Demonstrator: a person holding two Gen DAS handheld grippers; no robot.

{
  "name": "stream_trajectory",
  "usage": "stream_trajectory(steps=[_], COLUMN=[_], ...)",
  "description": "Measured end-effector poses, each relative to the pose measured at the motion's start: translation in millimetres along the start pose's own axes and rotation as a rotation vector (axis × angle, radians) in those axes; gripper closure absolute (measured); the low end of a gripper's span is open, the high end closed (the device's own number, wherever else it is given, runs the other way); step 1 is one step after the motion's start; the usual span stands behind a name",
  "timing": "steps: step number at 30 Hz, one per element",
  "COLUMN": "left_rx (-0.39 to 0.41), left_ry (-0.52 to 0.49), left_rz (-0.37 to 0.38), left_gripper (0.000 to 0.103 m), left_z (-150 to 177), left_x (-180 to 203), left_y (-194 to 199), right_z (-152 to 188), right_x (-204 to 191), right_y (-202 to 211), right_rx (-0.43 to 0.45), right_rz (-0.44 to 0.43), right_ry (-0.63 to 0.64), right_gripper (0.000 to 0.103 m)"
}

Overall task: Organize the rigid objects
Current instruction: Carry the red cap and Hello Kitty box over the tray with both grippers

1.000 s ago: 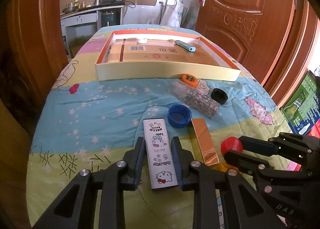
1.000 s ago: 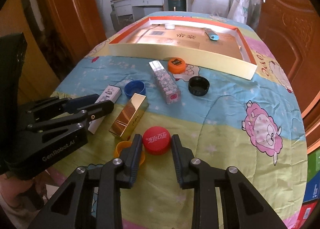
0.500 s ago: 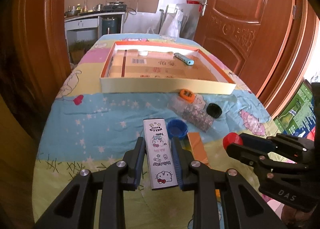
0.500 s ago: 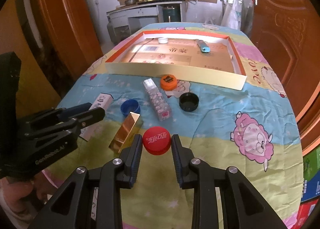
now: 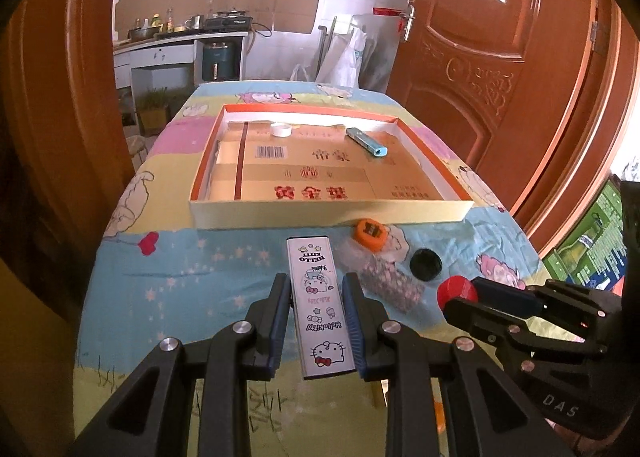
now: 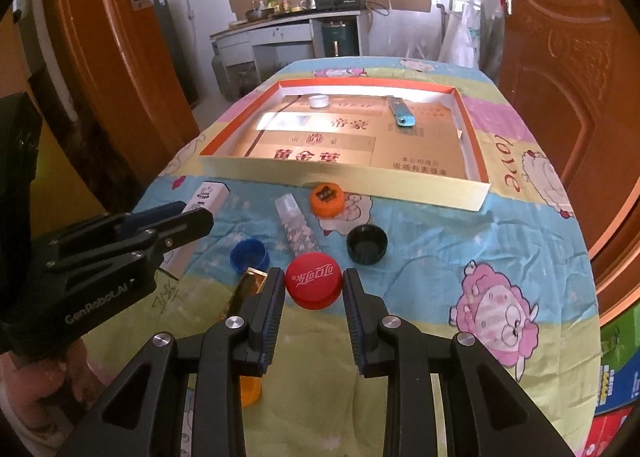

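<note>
White Hello Kitty box (image 5: 321,307) clamped in left gripper (image 5: 316,321); red cap (image 6: 314,280) clamped in right gripper (image 6: 314,297). Both now raised above quilt (image 6: 432,257), apparently nearer open tray (image 6: 476,193) front wall.

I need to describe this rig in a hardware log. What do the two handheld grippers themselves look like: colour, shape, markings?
Both are matte black, built from angular, strut-like linkages with silver round pivot screws. The left gripper and right gripper each end in two flat fingers faced with ribbed blue pads. White lettering reads "GenRobot.AI" on the left body and "DAS" on the right body. No cables are visible.
</note>
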State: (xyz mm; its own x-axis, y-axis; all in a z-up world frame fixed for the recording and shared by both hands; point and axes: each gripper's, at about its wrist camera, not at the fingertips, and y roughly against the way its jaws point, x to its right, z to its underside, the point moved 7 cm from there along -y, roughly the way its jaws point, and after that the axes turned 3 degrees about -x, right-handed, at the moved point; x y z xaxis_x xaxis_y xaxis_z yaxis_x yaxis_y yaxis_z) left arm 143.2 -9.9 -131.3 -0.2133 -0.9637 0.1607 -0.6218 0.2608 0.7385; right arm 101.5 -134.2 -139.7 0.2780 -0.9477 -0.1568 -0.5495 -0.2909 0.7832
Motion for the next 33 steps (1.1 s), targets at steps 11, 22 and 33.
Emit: stream_trajectory(steps=[11,22,33], left_rx=[-0.003,0.006,0.017], left_ry=[0.009,0.031,0.045], left_rz=[-0.025,-0.037,-0.041], left_gripper=[0.075,0.075,0.075], left_z=[-28,-63,-102], left_x=[-4,-13,-20], left_y=[-18,-41,-66], right_z=[-28,-65,-111], right_x=[7,11,22], right_y=[-19,-36,-53], right_rx=[-0.011,0.009,0.039], right_rz=[-0.016,-0.031,-0.033], right_ry=[0.011,0.035,0.058], right_gripper=[0.073,0.072,0.072])
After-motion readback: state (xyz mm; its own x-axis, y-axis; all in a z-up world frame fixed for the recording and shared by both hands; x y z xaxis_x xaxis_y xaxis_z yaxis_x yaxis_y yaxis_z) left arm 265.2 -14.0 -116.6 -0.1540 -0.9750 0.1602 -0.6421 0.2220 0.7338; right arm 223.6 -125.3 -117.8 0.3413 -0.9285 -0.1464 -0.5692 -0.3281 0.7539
